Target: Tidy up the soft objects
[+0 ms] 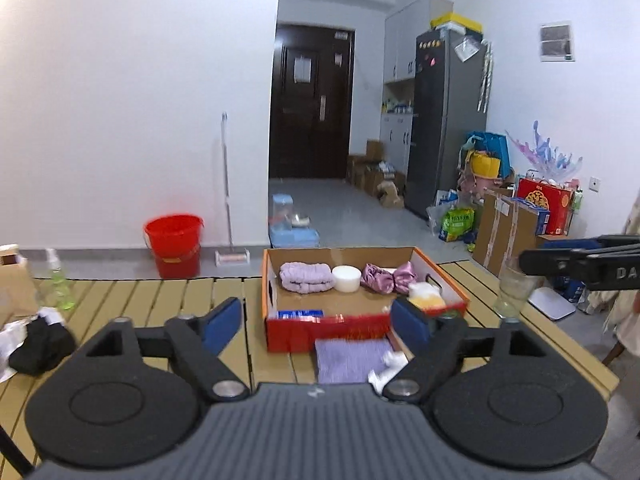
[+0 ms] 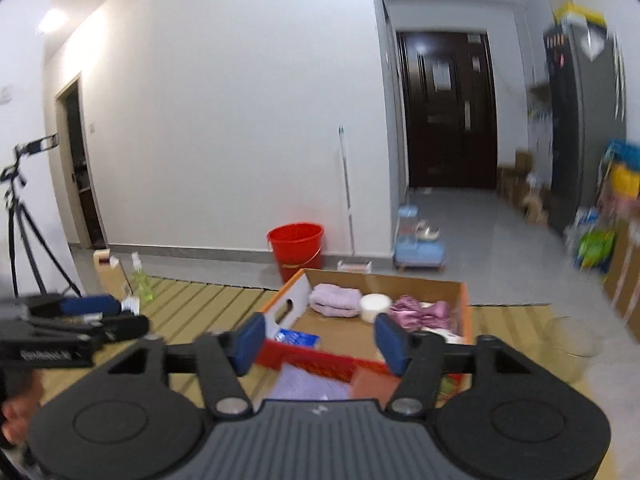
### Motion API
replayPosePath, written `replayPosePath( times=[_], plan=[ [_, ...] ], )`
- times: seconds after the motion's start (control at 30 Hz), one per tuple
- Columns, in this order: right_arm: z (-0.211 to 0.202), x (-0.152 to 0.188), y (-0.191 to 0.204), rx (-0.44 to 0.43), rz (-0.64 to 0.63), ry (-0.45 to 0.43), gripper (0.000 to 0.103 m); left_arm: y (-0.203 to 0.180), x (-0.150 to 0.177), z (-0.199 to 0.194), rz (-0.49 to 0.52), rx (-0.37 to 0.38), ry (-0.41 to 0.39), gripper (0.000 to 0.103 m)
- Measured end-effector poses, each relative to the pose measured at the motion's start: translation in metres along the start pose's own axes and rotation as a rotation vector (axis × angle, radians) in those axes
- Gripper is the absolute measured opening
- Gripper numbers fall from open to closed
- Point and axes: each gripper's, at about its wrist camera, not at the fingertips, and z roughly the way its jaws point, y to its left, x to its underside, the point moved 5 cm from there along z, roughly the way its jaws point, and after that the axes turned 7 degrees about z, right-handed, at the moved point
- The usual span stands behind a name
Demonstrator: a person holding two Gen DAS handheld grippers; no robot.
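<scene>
The slatted table carries an open cardboard box near its far edge, dead ahead of both grippers. Just in front of the box's red near wall lies a lilac cloth, directly between and below the left gripper, which looks the nearer. Its long axis I cannot tell. Both left and right gripper stand spread, empty. The other gripper's side shows "DA", cut off; other writing is blurred.

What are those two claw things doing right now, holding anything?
Left gripper: open, holding nothing.
Right gripper: open, holding nothing.
</scene>
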Motion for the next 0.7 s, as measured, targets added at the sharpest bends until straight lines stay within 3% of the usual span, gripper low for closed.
replayPosePath(
  times=[0.17,0.27,0.33,0.43,0.53,0.7],
  plan=[
    [-0.082,0.063,0.004,0.075,-0.098,-0.061,0.082,-0.027,0.059,-0.069,-0.011,-0.029,-0.037,0.093],
    [-0.118,0.104,0.010,0.086,-0.076,-0.080,0.084,-0.041,0.091,-0.101,0.053,-0.110,-0.069,0.096],
    [-0.137,0.138,0.013,0.097,-0.026,-0.081,0.085,-0.052,0.115,-0.118,0.053,-0.126,-0.054,0.097],
    [-0.151,0.182,0.020,0.079,0.019,-0.052,0.085,-0.063,0.137,-0.123,0.021,-0.070,0.025,0.097],
    [-0.148,0.193,0.020,0.074,0.045,-0.018,0.085,-0.074,0.138,-0.118,0.051,-0.049,0.028,0.097],
    [-0.141,0.191,0.016,0.091,0.056,-0.052,0.083,-0.080,0.135,-0.093,0.022,-0.002,0.041,0.097]
  ],
)
